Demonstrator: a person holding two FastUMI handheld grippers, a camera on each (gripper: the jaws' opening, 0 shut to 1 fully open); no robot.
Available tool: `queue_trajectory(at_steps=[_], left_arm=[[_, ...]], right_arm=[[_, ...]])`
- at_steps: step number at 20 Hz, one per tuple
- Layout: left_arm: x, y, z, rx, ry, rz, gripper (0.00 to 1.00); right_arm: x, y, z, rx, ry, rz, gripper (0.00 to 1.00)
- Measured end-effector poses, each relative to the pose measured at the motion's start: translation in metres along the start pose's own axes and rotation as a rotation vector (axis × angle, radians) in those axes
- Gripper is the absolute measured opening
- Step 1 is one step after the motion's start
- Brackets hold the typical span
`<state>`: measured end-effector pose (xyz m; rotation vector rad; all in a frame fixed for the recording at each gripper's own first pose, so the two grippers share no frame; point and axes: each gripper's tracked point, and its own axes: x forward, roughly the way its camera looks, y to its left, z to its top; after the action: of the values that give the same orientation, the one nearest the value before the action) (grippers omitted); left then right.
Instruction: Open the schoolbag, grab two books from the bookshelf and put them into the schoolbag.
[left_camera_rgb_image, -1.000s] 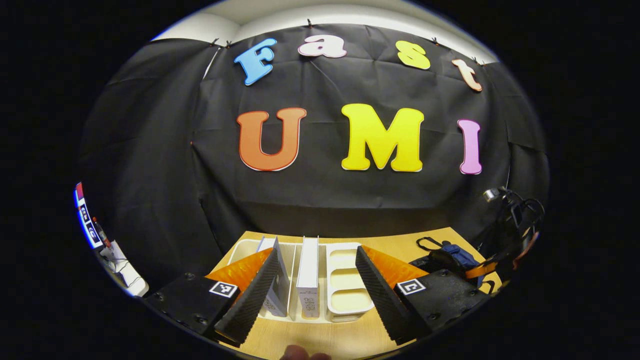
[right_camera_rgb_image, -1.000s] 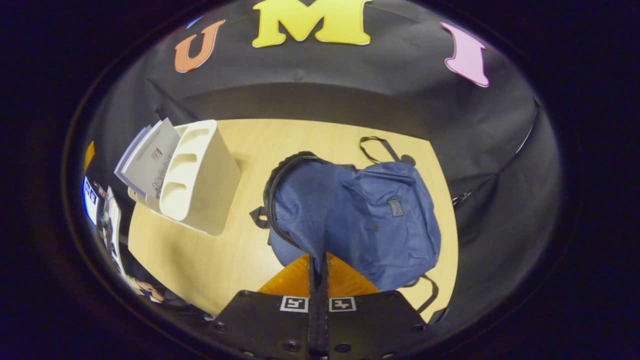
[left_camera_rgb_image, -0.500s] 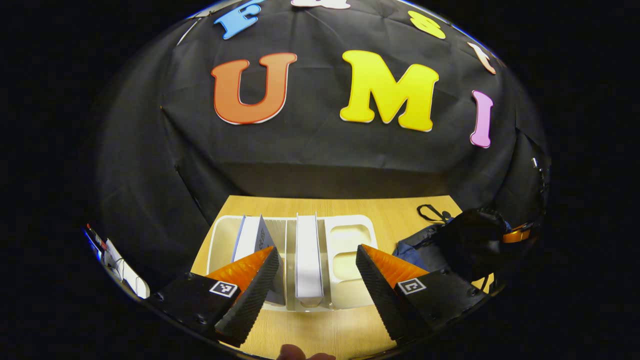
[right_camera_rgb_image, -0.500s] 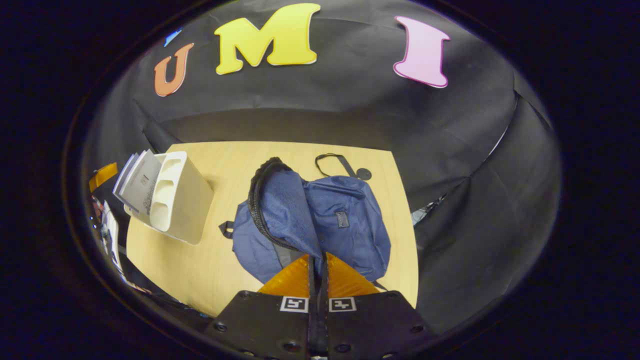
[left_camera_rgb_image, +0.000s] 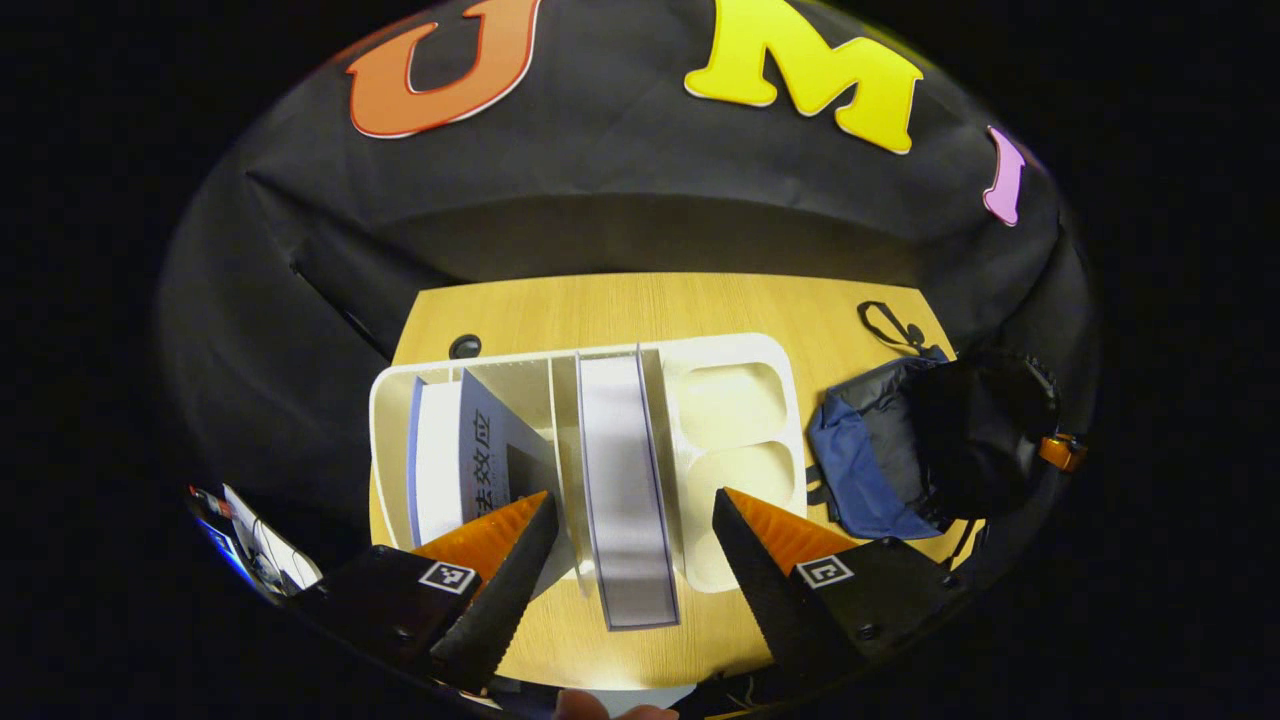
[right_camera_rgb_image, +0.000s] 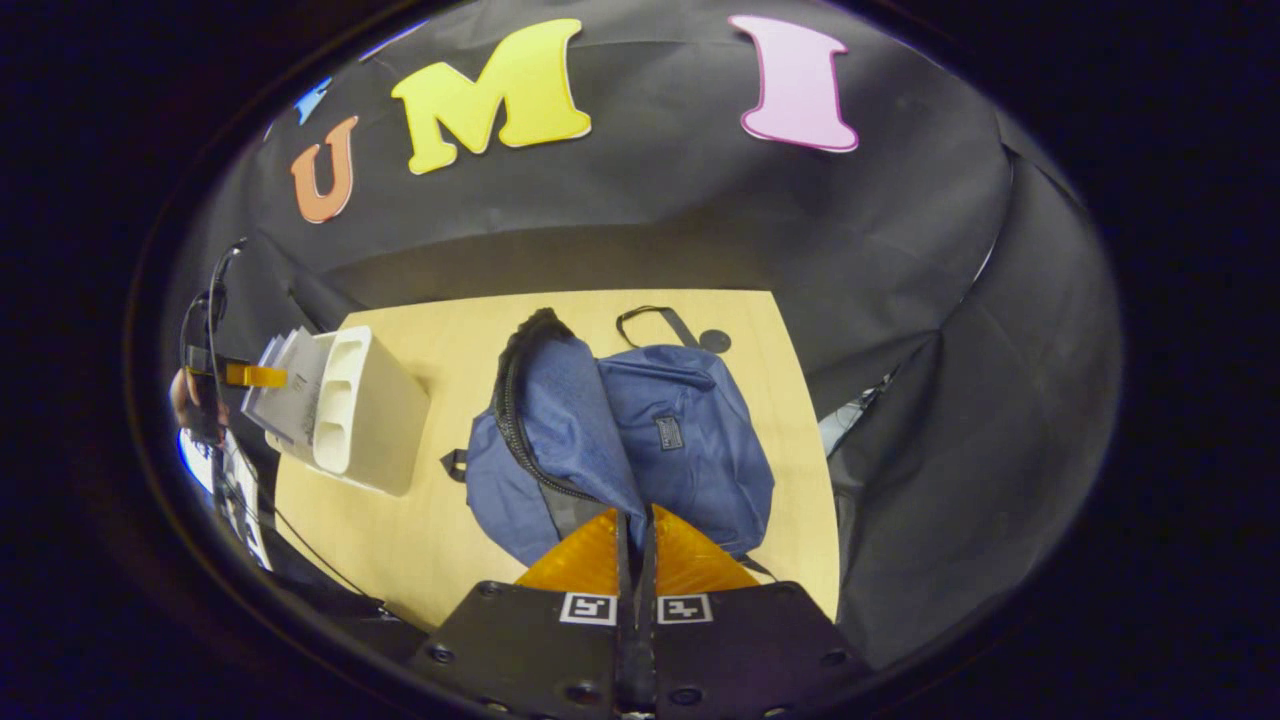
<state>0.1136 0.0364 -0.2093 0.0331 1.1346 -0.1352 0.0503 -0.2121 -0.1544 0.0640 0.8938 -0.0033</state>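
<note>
Overhead, left tool (left_camera_rgb_image: 630, 530) gapes above book (left_camera_rgb_image: 622, 480) (upright in bookshelf (left_camera_rgb_image: 740, 400)).

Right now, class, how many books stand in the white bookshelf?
2 can be told apart. One book leans in the bookshelf's left slot; the other book stands in the middle slot, between the open left gripper's fingers. More may hide behind the leaning one.

Wooden table (left_camera_rgb_image: 640, 305), two things on it.
White bookshelf (left_camera_rgb_image: 745, 345) sits on the left part, divided into slots, books (left_camera_rgb_image: 625, 470) standing in them. Blue schoolbag (right_camera_rgb_image: 690, 440) lies on the right part, near the bookshelf but apart from it; its strap loop (right_camera_rgb_image: 650, 318) rests on the wood toward the back edge.
</note>
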Motion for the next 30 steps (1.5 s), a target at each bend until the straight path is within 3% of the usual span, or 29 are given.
queue_trajectory(at_steps=[6,10,16,20,25,30], left_arm=[[0.024,0.005,-0.019,-0.061,0.190,-0.011,1.00],[0.027,0.009,-0.018,-0.041,0.244,0.001,0.96],[0.027,0.011,-0.010,-0.014,0.254,0.017,0.75],[0.020,0.017,-0.016,-0.034,0.291,0.047,0.50],[-0.006,0.014,-0.024,-0.048,0.302,0.040,0.42],[-0.074,0.016,-0.023,-0.061,0.235,0.018,0.42]], right_arm=[[0.001,0.003,-0.004,0.009,0.008,0.020,0.00],[0.003,0.006,-0.005,0.019,0.010,0.029,0.00],[0.001,0.012,-0.013,0.014,0.018,0.033,0.00],[0.000,0.012,-0.016,0.022,0.012,0.033,0.00],[0.001,0.012,-0.018,0.015,0.004,0.027,0.00],[-0.001,0.020,-0.018,-0.002,-0.004,0.031,0.03]])
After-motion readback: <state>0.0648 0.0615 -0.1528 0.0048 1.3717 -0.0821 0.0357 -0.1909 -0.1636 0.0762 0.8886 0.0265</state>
